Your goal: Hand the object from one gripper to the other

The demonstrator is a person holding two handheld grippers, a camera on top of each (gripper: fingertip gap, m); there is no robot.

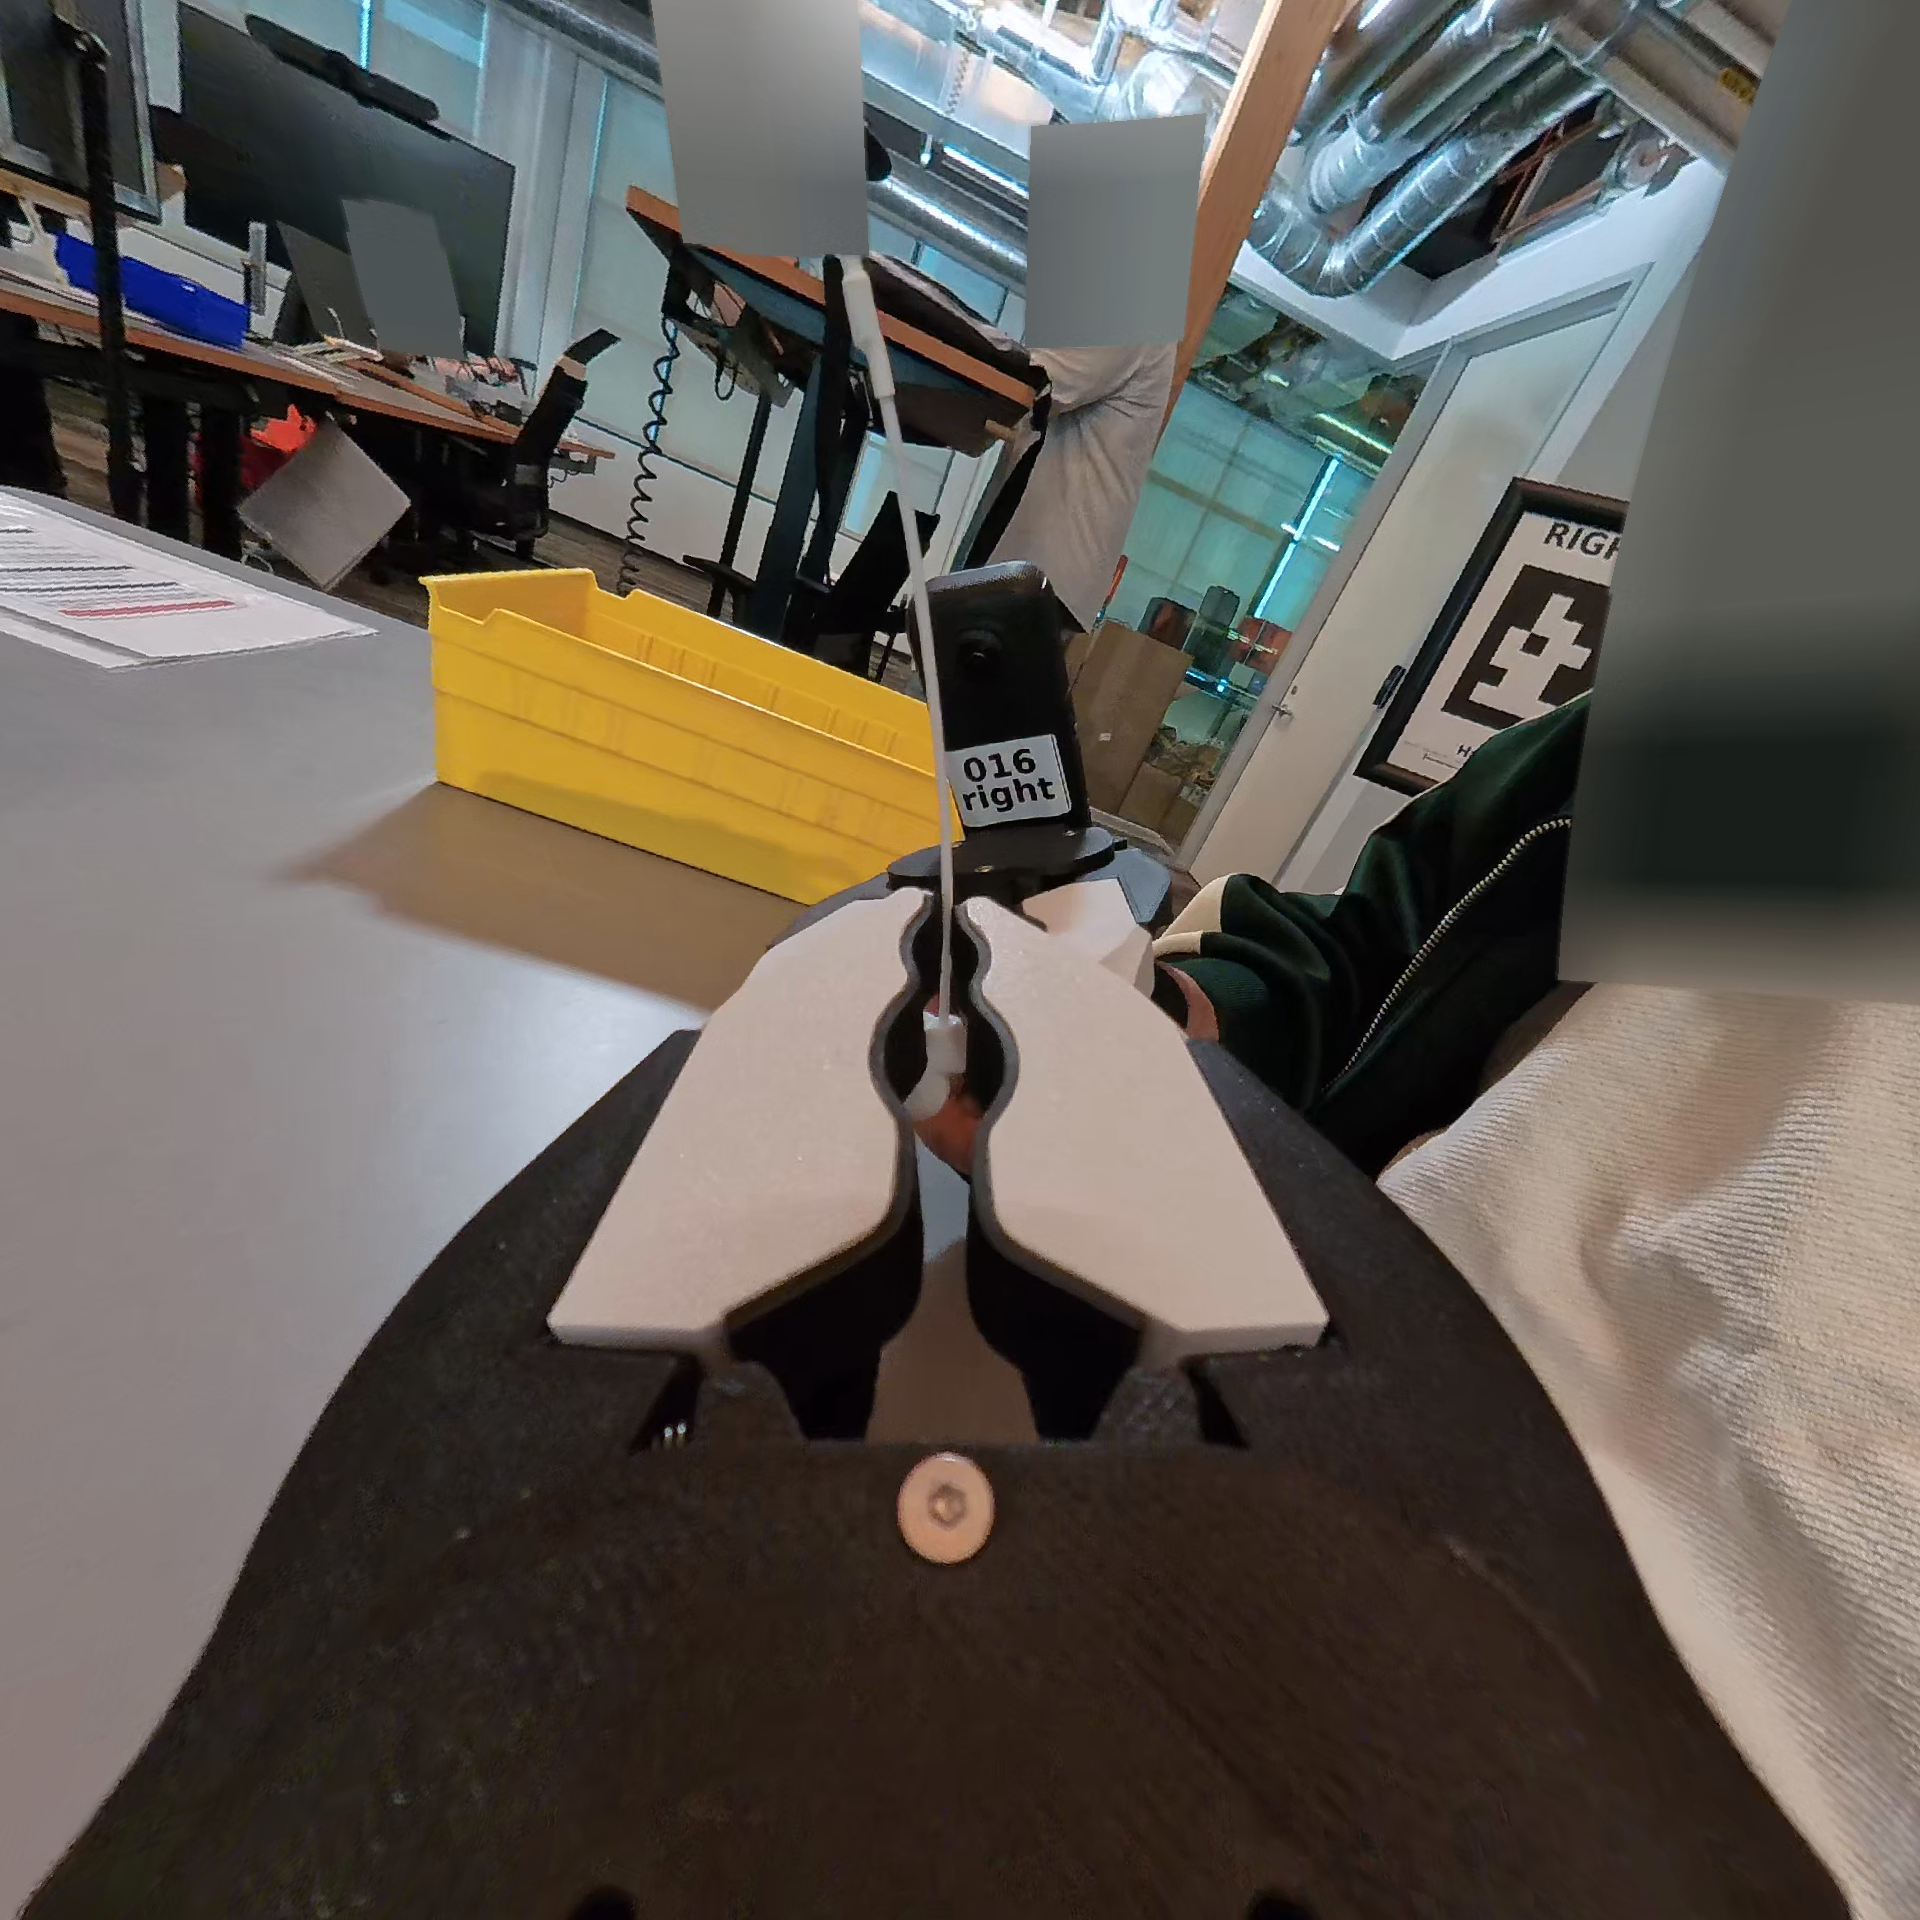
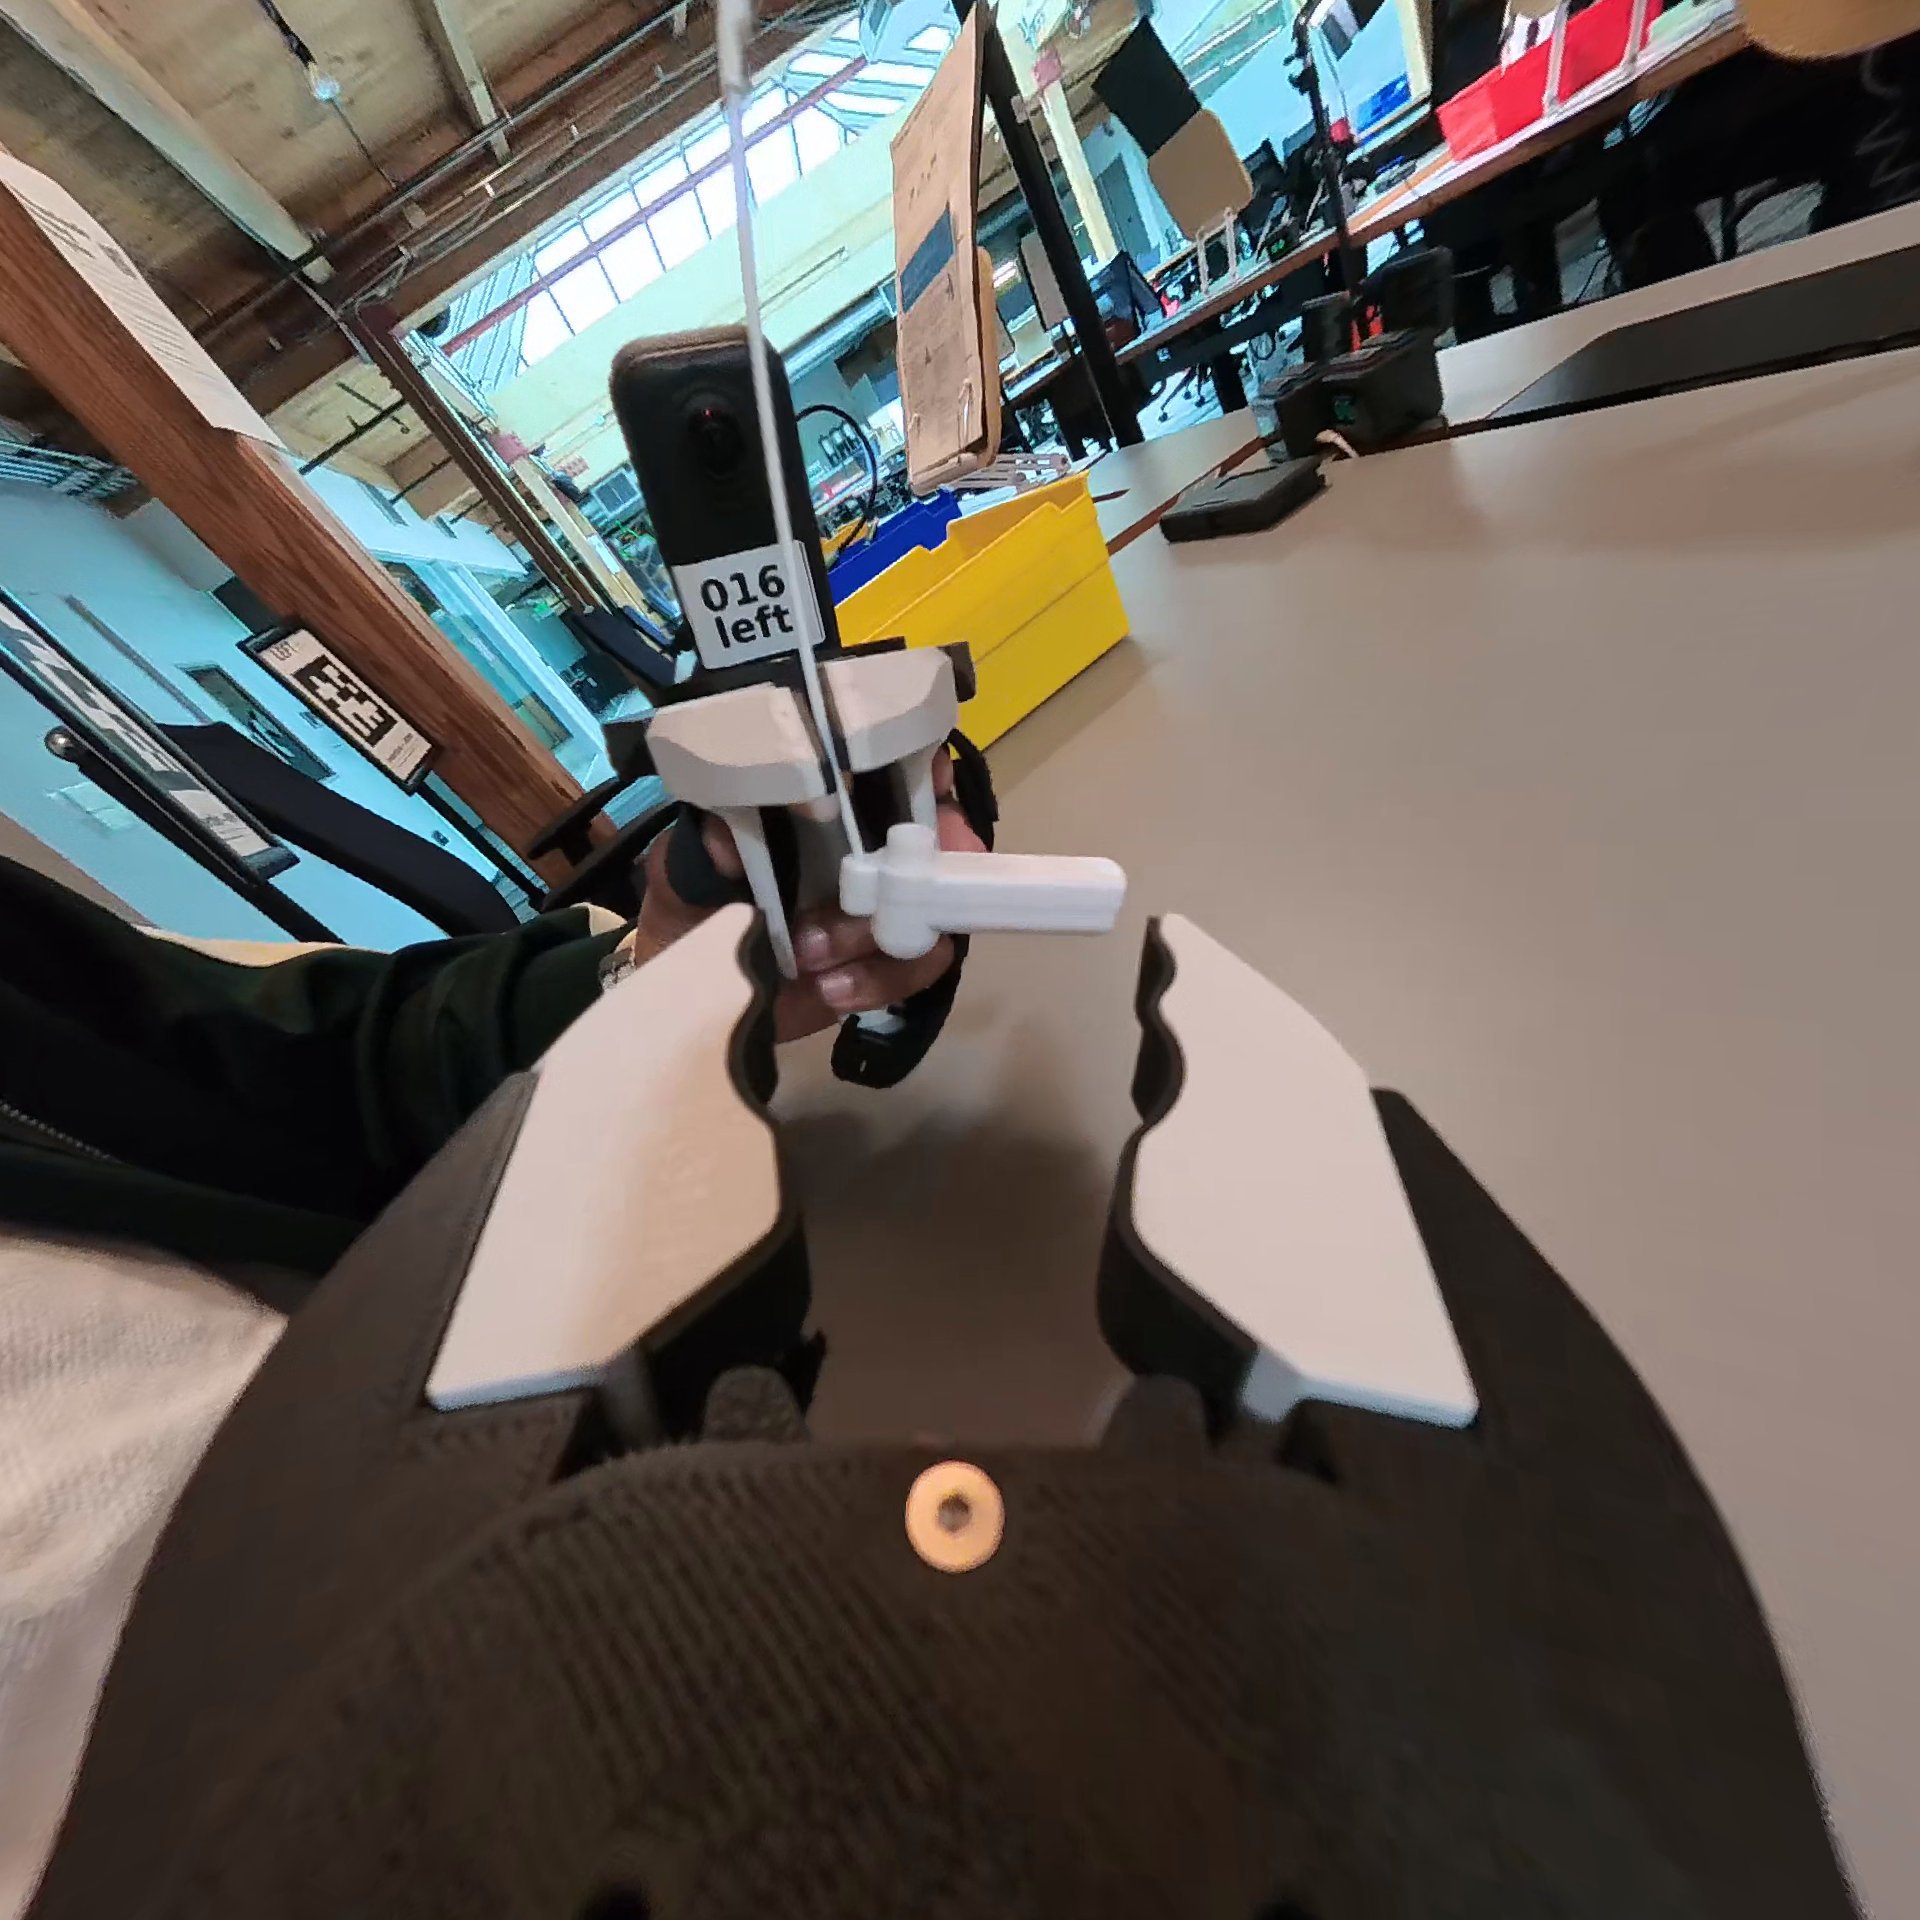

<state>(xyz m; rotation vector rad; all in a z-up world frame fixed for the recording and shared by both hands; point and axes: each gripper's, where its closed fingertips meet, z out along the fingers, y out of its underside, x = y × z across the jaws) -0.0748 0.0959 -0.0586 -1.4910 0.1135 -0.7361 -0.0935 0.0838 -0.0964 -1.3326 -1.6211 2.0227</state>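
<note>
The object is a thin white cable (image 1: 914, 582) ending in a white plastic T-shaped piece (image 2: 982, 891). My left gripper (image 1: 940, 920) is shut on the cable just above that end, and the cable runs up and out of view. In the right wrist view the left gripper (image 2: 821, 743) faces me with the white piece hanging below its fingers. My right gripper (image 2: 951, 930) is open and empty, its fingertips on either side of the white piece and just short of it. The right gripper's fingers (image 1: 1091, 925) show close behind the left gripper's tips.
A grey table (image 1: 208, 935) lies under both grippers. A yellow bin (image 1: 665, 727) stands on it behind them, also seen in the right wrist view (image 2: 997, 592). A person's dark green sleeve (image 1: 1403, 935) is at the right. Black devices (image 2: 1242, 504) lie farther off. Across from one pair of fingers to the other is roughly 4 centimetres.
</note>
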